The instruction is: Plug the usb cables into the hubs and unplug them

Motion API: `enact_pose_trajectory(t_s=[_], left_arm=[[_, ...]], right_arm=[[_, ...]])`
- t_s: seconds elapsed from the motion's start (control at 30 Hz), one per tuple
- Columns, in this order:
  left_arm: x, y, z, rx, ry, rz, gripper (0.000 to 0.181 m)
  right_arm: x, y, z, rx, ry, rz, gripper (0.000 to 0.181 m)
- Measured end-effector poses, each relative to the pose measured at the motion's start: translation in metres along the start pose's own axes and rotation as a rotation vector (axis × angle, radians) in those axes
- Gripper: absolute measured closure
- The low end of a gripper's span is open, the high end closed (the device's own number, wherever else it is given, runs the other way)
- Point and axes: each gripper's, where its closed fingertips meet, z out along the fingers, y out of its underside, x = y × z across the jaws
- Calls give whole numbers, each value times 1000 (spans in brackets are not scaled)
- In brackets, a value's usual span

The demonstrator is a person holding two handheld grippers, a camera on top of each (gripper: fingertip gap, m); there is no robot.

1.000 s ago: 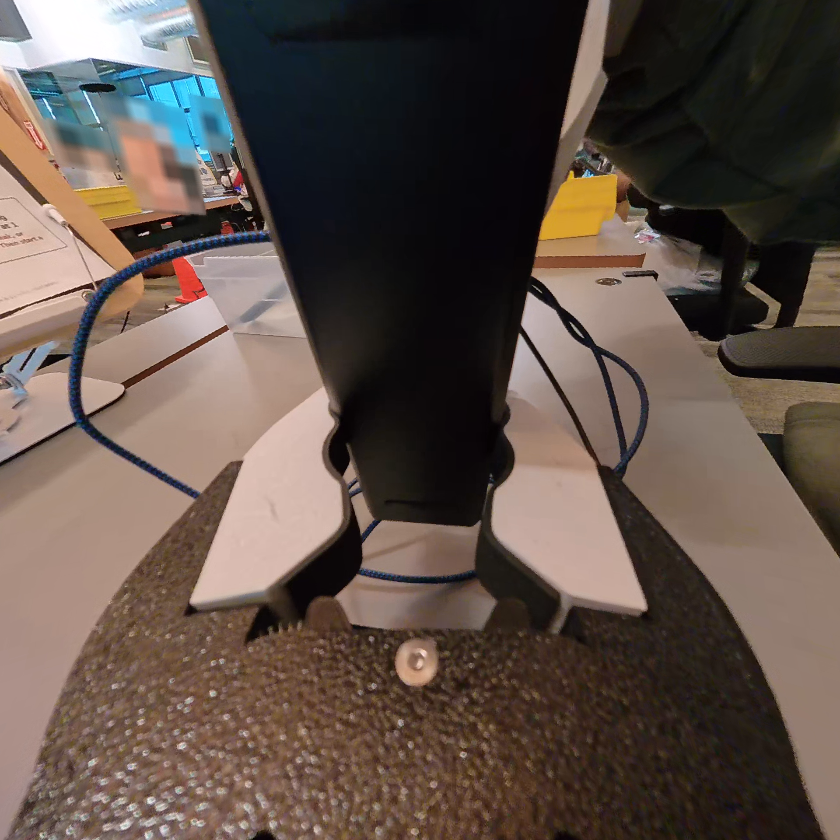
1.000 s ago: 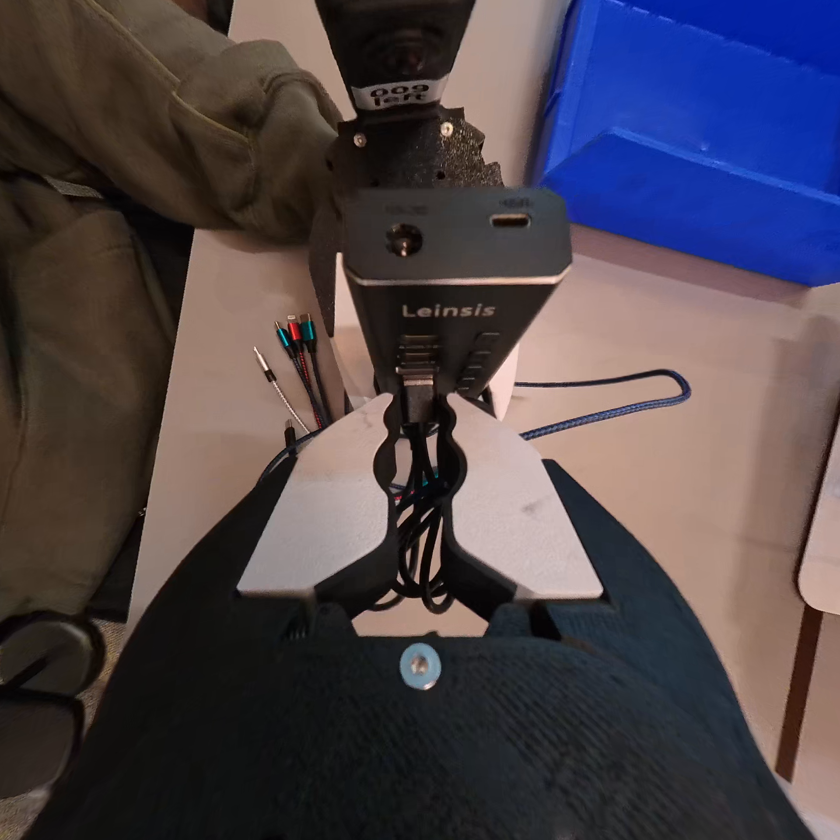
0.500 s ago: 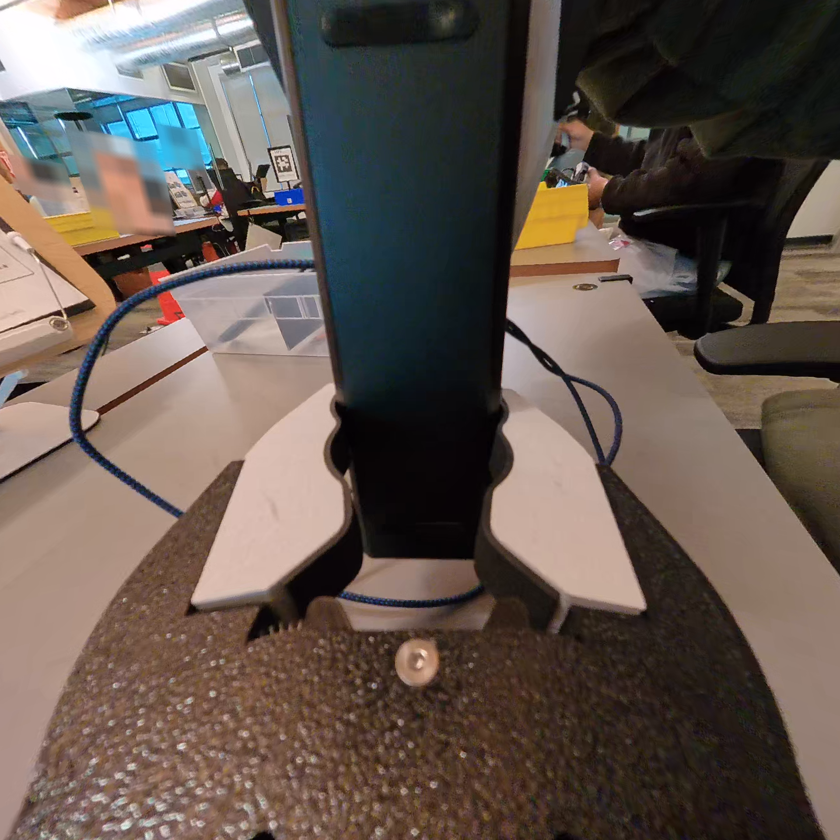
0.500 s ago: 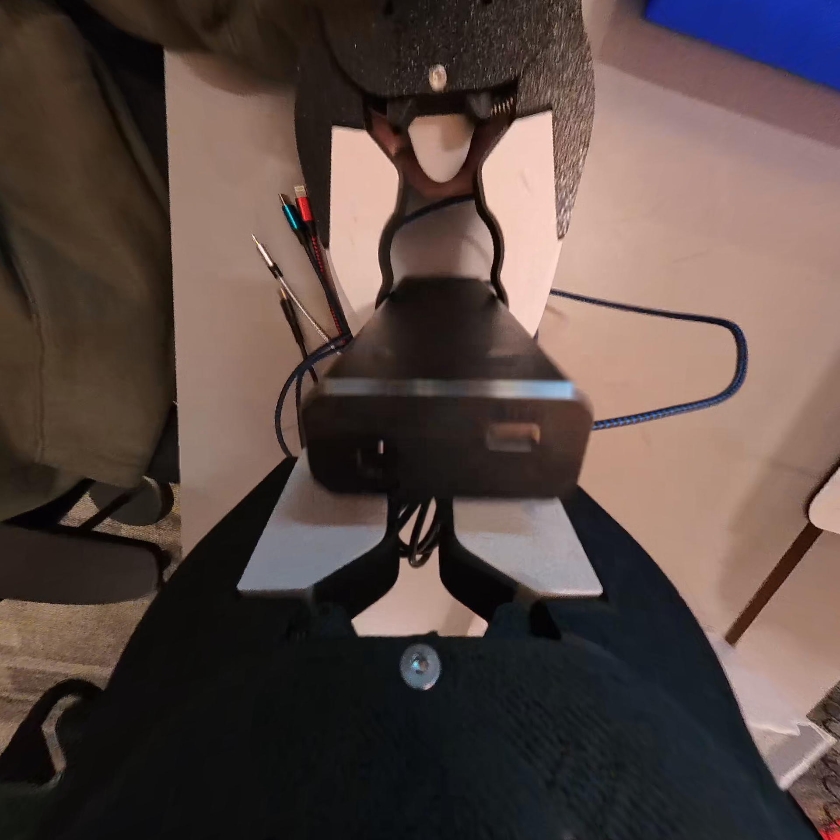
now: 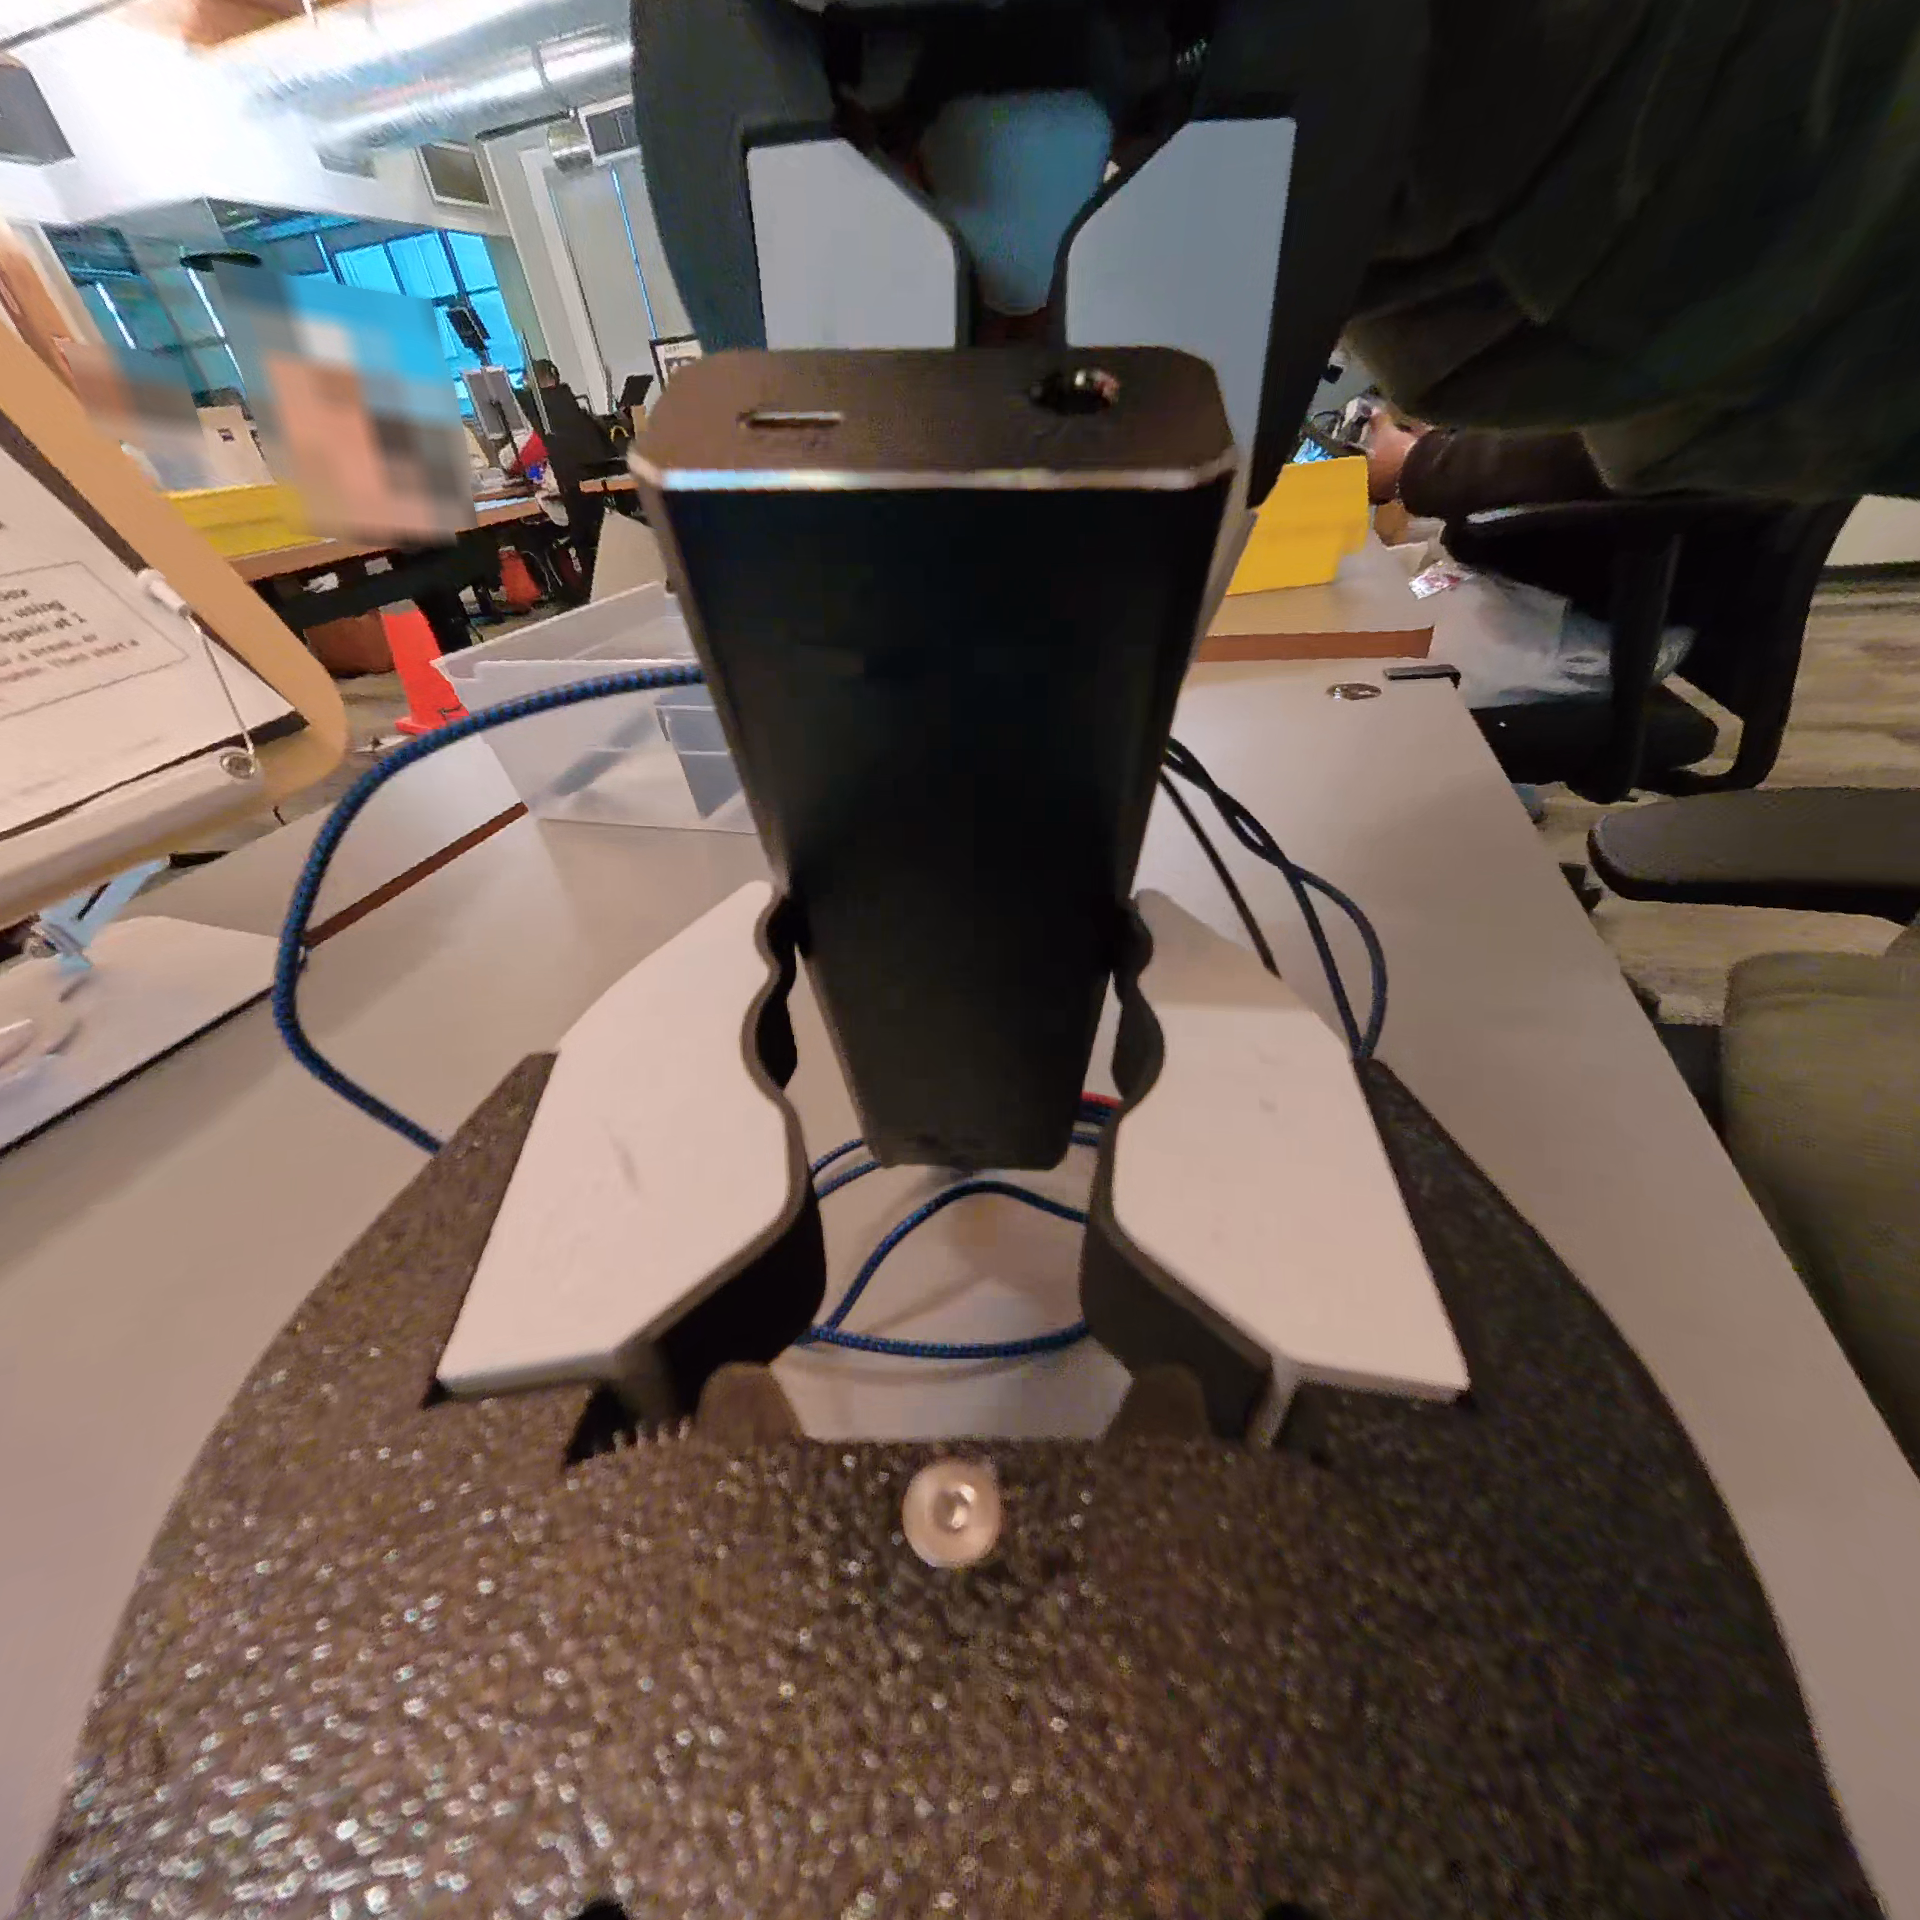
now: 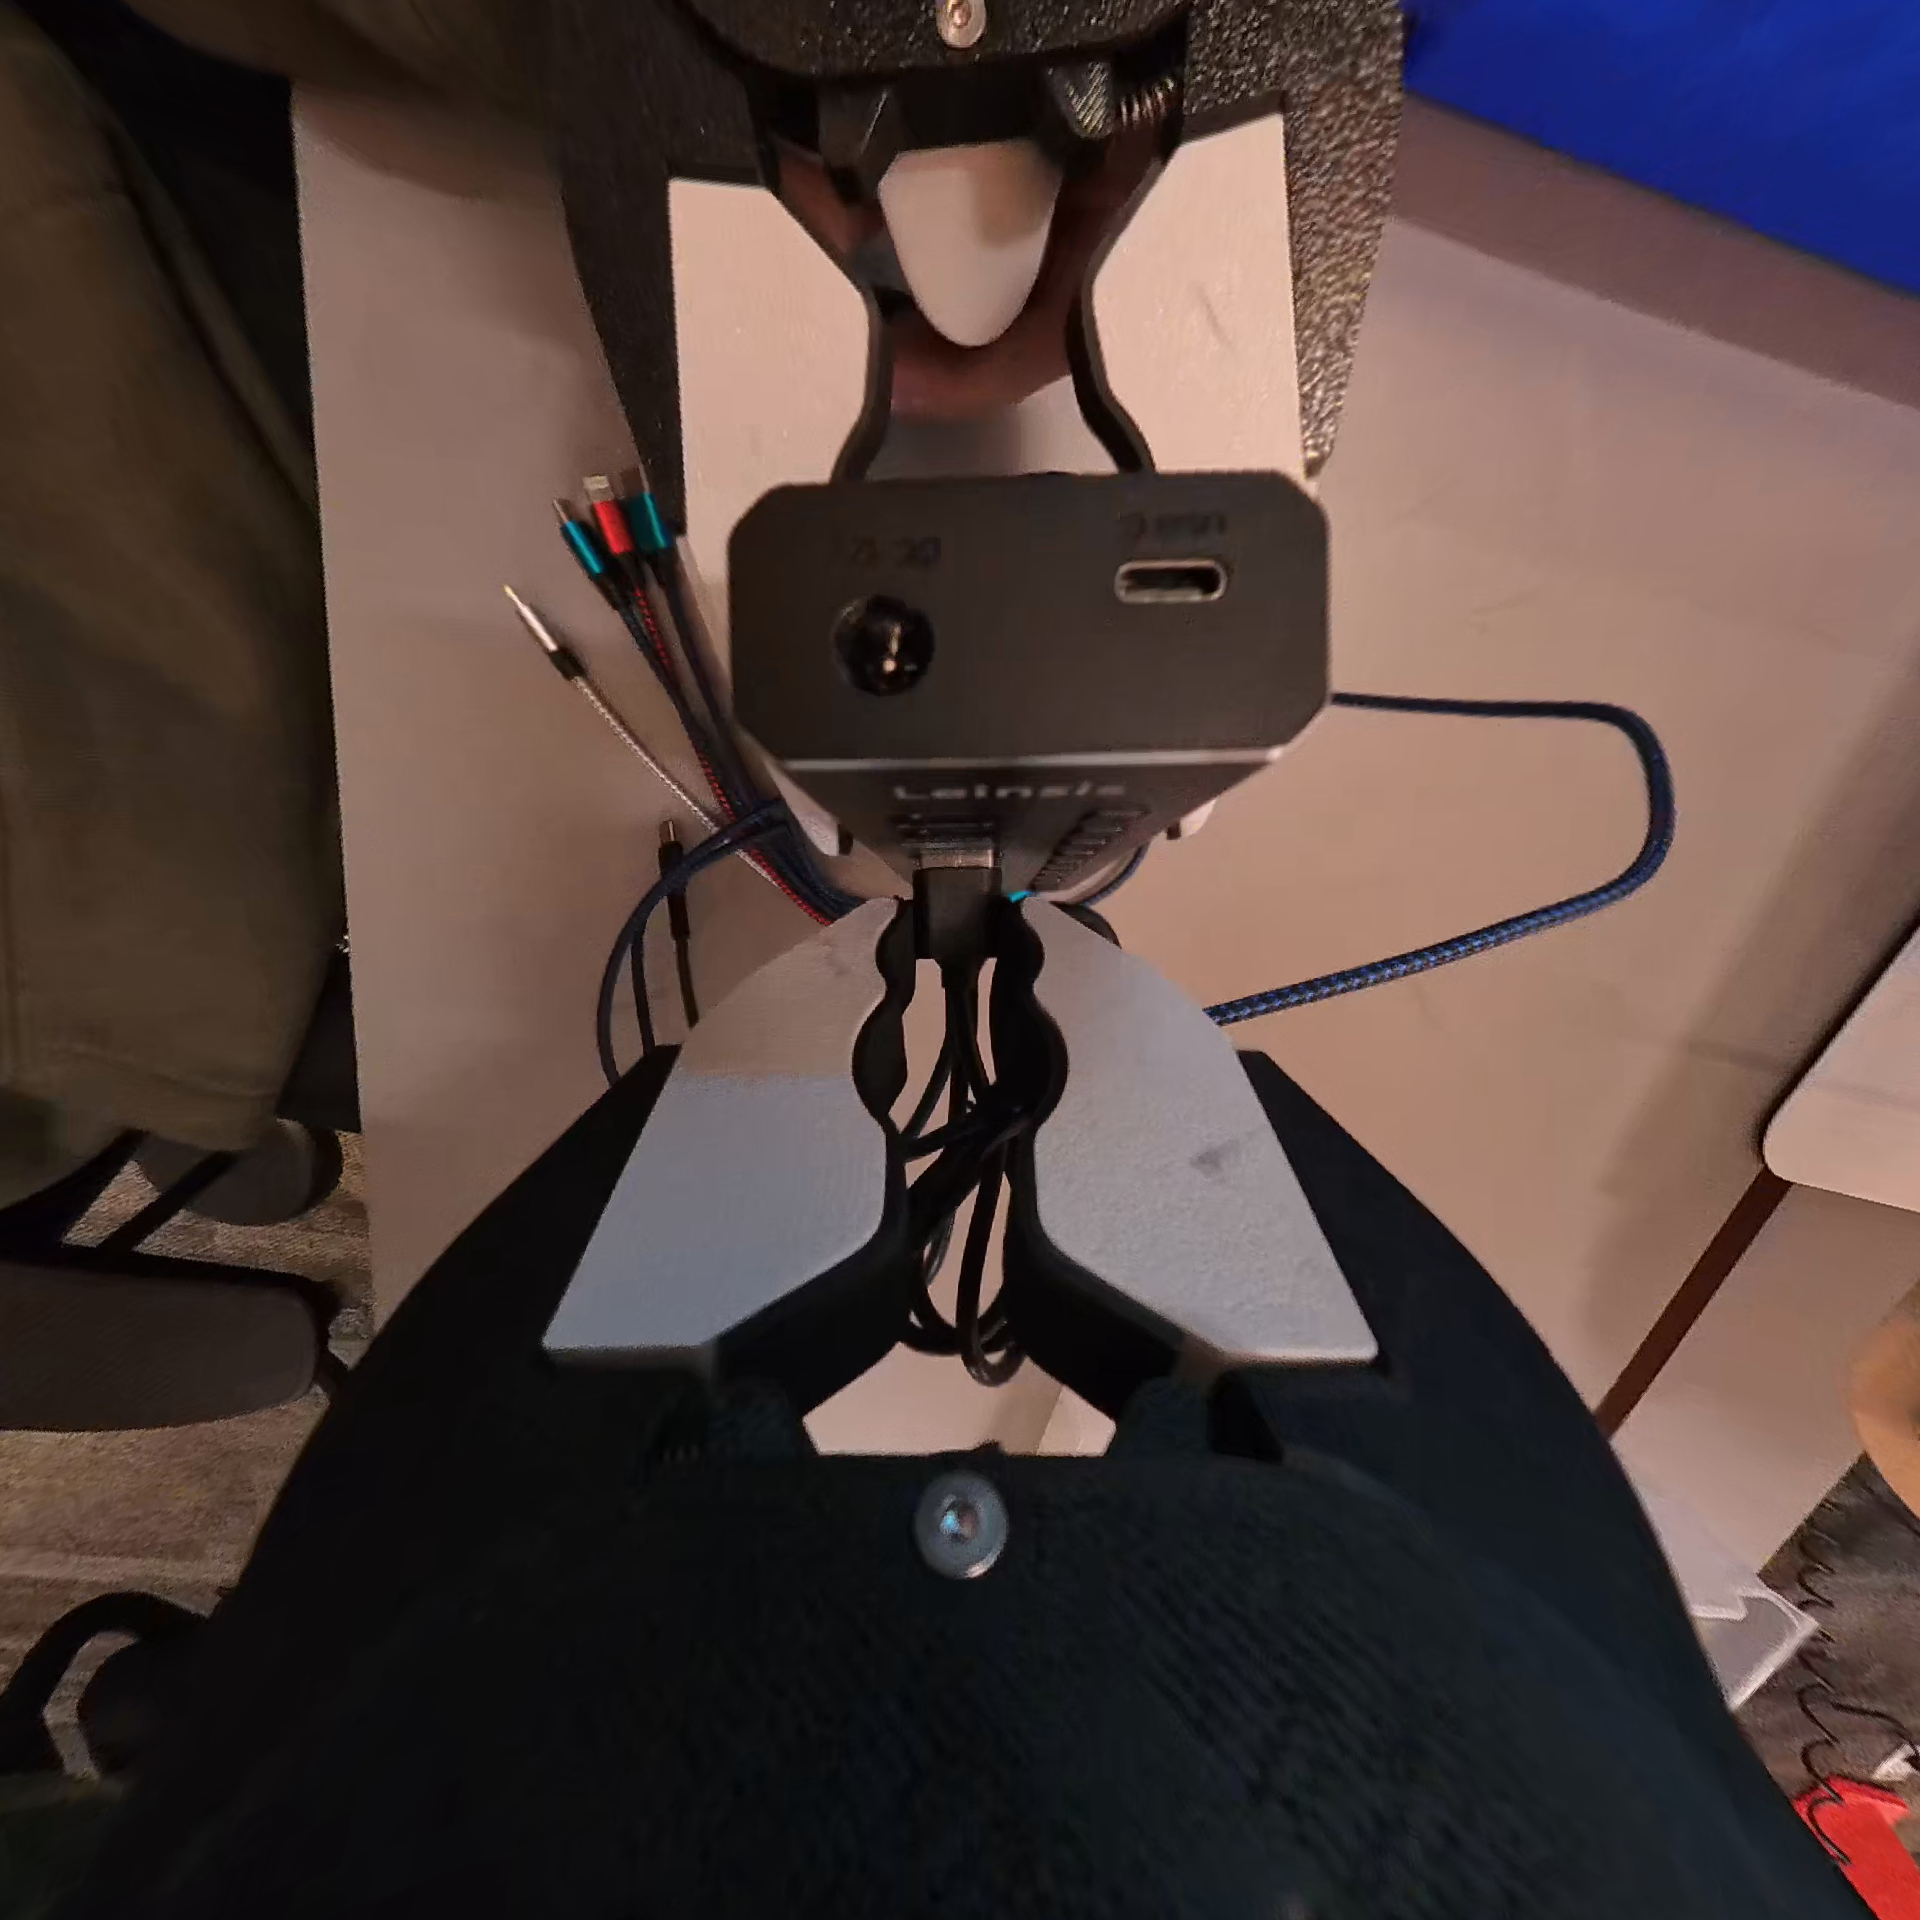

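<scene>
- A blue braided cable [image 5: 312, 914] loops over the pale table [image 5: 1455, 987] to the left of the left hand-held gripper [image 5: 951, 997], and thinner dark cables trail off on its right
- A clear plastic bin [image 5: 603, 748] stands farther back on the table, a board with a printed sheet [image 5: 94, 665] leans at the far left, and a yellow bin [image 5: 1299, 520] sits on another table behind
- In the right wrist view a bundle of cable ends with teal and red plugs [image 6: 613, 530] lies on the table left of the hub, with a silver-tipped cable [image 6: 561, 655] beside it; a blue bin [image 6: 1714, 125] fills the top right corner
- A person's olive sleeve [image 6: 135, 623] covers the left edge of that view, and an office chair [image 5: 1766, 842] stands beside the table
- The black USB hub [image 5: 945, 790] is held off the table, standing up between the fingers of the left hand-held gripper, which are closed against its two sides near its lower end
- The hub's end face, with a round socket and a slim port, points towards the right wrist camera [image 6: 1029, 613]
- The right hand-held gripper [image 6: 956, 914] faces the left one from the other side of the hub; its fingers are nearly together, pinching a black USB plug [image 6: 951, 883] at their tips
- That plug sits at a port on the hub's face, though how deep it sits cannot be told
- Its black cable [image 6: 966, 1195] hangs in loops between the right fingers
</scene>
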Motion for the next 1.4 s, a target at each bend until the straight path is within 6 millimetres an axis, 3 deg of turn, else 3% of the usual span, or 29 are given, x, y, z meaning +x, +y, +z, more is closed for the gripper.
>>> enact_pose_trajectory(t_s=[0.17, 0.47, 0.5, 0.53, 0.57, 0.6, 0.67, 0.73, 0.87, 1.03, 1.13, 1.3, 1.4], left_arm=[[-3, 6, 6, -11, -42, 33, 124], [4, -2, 5, -28, 4, 45, 124], [6, -3, 4, -34, 11, 51, 124], [5, 0, 1, -57, 12, 64, 124], [-3, 5, -7, -79, -19, 64, 124], [-14, 7, -17, -71, -53, 41, 124], [-29, -2, -33, -23, -96, 10, 124], [-33, -17, -41, 23, -119, 21, 124], [-39, -40, -54, 105, -161, 2, 124], [-52, -62, -65, 115, -314, 27, 124], [-54, -53, -58, 14, -357, 54, 123], [-40, -42, -35, -37, -301, 75, 124], [-34, -39, -26, -41, -279, 61, 124]], right_arm=[[0, 8, 4, -30, -2, -4, 166], [-7, 10, -4, -83, 9, -33, 166], [-8, 17, -5, -135, 11, -43, 166], [3, 51, -14, -345, 84, -97, 166], [14, 76, -24, -440, 141, -100, 165], [14, 76, -27, -343, 129, -31, 166], [3, 53, -48, -60, 76, 43, 166], [17, 48, -80, 44, 203, 51, 166], [19, 41, -117, 309, 194, 150, 166], [9, 56, -87, 364, 121, 202, 166], [7, 32, -94, 536, 158, 181, 166], [13, -12, -114, 794, 206, 177, 166], [24, -18, -112, 823, 237, 207, 166]])
